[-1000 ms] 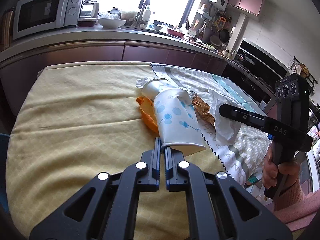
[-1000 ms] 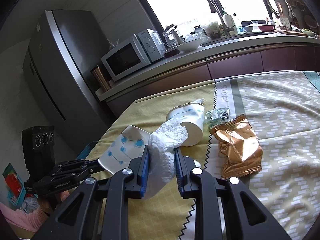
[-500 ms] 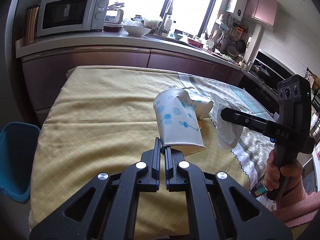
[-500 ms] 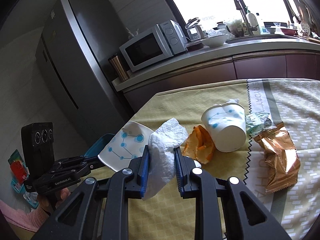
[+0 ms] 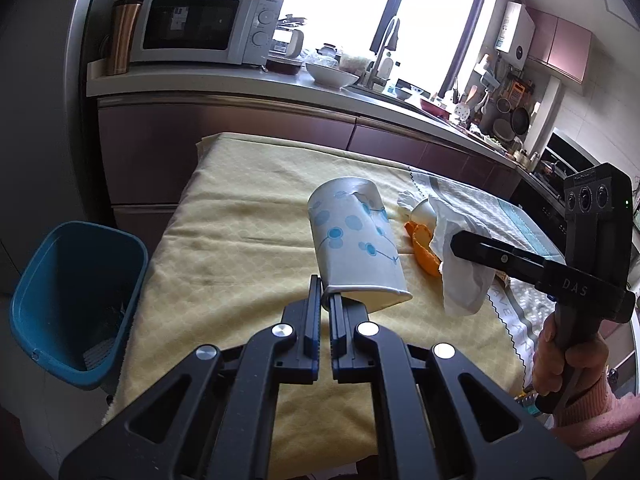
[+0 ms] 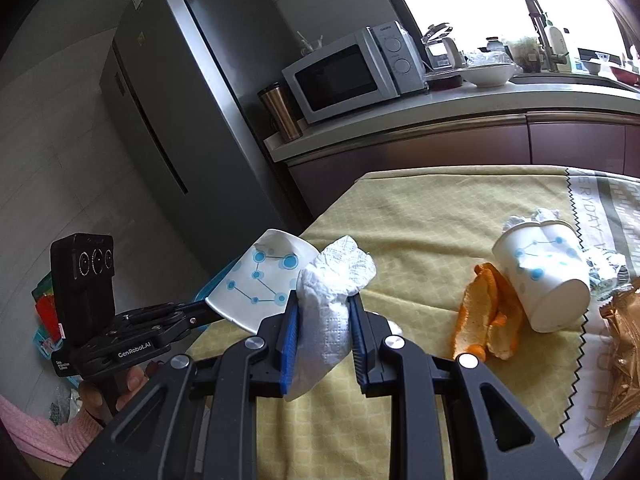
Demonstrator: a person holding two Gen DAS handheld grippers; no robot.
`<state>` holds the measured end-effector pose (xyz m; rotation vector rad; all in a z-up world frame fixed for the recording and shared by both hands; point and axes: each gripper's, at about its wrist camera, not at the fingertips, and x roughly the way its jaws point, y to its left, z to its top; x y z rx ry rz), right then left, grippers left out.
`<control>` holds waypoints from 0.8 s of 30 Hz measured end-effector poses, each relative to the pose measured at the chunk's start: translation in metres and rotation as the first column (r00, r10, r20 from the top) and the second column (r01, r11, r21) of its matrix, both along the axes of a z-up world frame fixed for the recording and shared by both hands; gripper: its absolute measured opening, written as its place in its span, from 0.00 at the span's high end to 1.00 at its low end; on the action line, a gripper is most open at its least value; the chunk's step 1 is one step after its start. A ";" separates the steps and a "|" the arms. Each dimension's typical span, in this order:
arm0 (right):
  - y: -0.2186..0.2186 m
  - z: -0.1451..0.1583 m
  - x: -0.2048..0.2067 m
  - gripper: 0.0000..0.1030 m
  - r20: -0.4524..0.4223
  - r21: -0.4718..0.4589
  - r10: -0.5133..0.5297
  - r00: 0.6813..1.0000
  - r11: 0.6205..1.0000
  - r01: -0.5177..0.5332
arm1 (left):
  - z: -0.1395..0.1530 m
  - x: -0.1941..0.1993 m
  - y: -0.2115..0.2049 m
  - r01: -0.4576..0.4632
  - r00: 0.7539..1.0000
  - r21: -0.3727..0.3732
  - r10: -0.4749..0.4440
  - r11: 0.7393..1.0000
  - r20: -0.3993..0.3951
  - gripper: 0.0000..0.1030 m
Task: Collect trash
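We are clamping the left gripper (image 5: 326,300) on the rim of a paper cup (image 5: 354,240), its jaws nearly together with only the thin cup wall between them. The cup, white with blue dots, is sticking up and away from the fingertips, held above the near part of the table (image 5: 240,216).

We are gripping a crumpled white tissue (image 6: 334,292) in the right gripper (image 6: 324,308); the blue pads (image 6: 290,332) are pressing on it from both sides, and its ends are hanging out above and below the jaws. In the left wrist view this gripper is hanging to the right of the cup, close beside it, with our hand (image 5: 560,360) wrapped around its handle.

Further out, a second cup (image 6: 544,276) is lying tilted on the yellow cloth with something white crumpled at its far end. An orange peel (image 6: 488,320) is lying just left of it, touching it. A gold wrapper (image 6: 624,352) is lying at the right edge, near that cup.

Left of the table, on the floor, a blue bin (image 5: 76,300) is standing open; we cannot tell what the scraps at its bottom are. Beyond the table a counter (image 5: 240,84) is running along the far wall, carrying a microwave (image 5: 200,30) and a white bowl (image 5: 334,78). A grey fridge (image 6: 192,92) is standing at the far left.
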<state>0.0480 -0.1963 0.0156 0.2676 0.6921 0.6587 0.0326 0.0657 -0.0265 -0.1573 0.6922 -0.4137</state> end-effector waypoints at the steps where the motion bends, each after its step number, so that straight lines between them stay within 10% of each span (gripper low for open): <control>1: 0.004 0.000 0.001 0.79 0.001 0.000 0.010 1.000 1.000 -0.010 | 0.000 -0.001 0.004 -0.007 1.000 -0.001 0.007 1.000 0.001 0.96; 24: 0.108 0.003 0.038 0.79 -0.022 -0.013 0.227 0.974 0.974 -0.227 | -0.001 -0.006 0.108 -0.291 0.957 0.008 0.291 0.957 -0.005 0.96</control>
